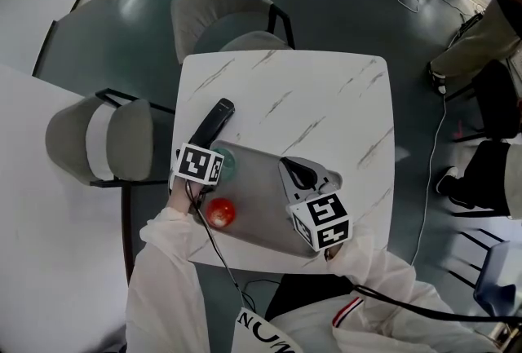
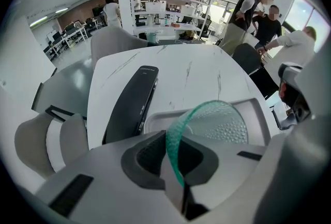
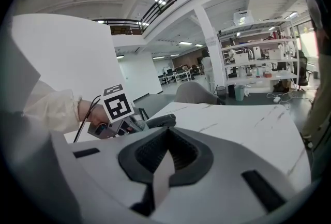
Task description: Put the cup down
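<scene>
A green see-through cup [image 2: 217,124] with a dimpled wall is over the grey tray [image 2: 258,114]; whether it touches the tray I cannot tell. My left gripper [image 2: 178,166] is shut on the cup's rim, one jaw inside and one outside. In the head view the cup [image 1: 228,166] peeks out beside the left gripper [image 1: 218,165] at the tray's [image 1: 261,221] left end. My right gripper [image 1: 303,174] hangs over the tray's right part. In the right gripper view its jaws [image 3: 163,166] stand shut with nothing held.
A long black case [image 1: 214,121] lies on the white marble table [image 1: 326,99] just left of the tray. A red round thing [image 1: 218,213] sits at the tray's near left corner. Grey chairs [image 1: 232,13] stand behind and left of the table. People stand off to the right.
</scene>
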`<state>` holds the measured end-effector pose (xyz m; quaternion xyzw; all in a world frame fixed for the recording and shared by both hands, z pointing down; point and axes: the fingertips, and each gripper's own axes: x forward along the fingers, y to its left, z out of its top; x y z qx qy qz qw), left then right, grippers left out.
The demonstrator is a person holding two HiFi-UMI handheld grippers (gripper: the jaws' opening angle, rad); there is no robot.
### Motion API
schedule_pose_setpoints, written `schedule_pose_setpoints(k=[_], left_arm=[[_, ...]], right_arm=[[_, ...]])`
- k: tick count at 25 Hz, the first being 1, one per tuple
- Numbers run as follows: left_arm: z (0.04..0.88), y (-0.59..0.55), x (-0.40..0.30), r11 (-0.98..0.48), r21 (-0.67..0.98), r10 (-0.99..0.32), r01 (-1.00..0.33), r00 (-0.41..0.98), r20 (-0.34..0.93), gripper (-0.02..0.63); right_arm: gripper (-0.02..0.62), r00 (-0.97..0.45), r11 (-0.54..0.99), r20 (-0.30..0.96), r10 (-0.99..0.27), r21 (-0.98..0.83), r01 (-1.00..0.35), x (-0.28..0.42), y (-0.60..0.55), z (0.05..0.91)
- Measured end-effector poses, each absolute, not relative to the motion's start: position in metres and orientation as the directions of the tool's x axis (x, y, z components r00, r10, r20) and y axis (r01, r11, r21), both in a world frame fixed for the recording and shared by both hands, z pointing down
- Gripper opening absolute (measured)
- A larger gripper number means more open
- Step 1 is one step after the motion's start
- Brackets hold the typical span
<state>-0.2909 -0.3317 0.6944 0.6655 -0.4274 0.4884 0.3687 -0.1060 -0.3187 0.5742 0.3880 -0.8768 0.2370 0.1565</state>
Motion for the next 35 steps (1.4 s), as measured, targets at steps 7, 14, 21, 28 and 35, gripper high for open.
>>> schedule_pose_setpoints(k=[7,14,21,28,35], left_arm=[[0.7,-0.335,-0.292,-0.36,0.089,-0.191,-0.929,0.167,0.967,0.026],[0.702,-0.336,-0.294,-0.346,0.111,-0.186,-0.931,0.184,0.965,0.026],[0.704,-0.338,-0.298,-0.346,0.107,-0.185,-0.932,0.18,0.966,0.028],[0.705,-0.335,-0.29,-0.384,0.116,-0.145,-0.916,0.184,0.972,0.031],[0.703,-0.335,-0.29,-0.369,0.123,-0.135,-0.921,0.184,0.974,0.104]], right_arm=[[0.002,-0.648,0.585,0.47,-0.6,-0.294,-0.756,-0.103,-0.32,0.578],[0.001,-0.653,0.59,0.473,-0.592,-0.297,-0.75,-0.104,-0.32,0.578],[0.0,-0.65,0.59,0.483,-0.587,-0.294,-0.752,-0.102,-0.32,0.58],[0.001,-0.65,0.589,0.492,-0.58,-0.297,-0.751,-0.1,-0.317,0.584],[0.001,-0.656,0.596,0.493,-0.571,-0.301,-0.745,-0.102,-0.314,0.582]])
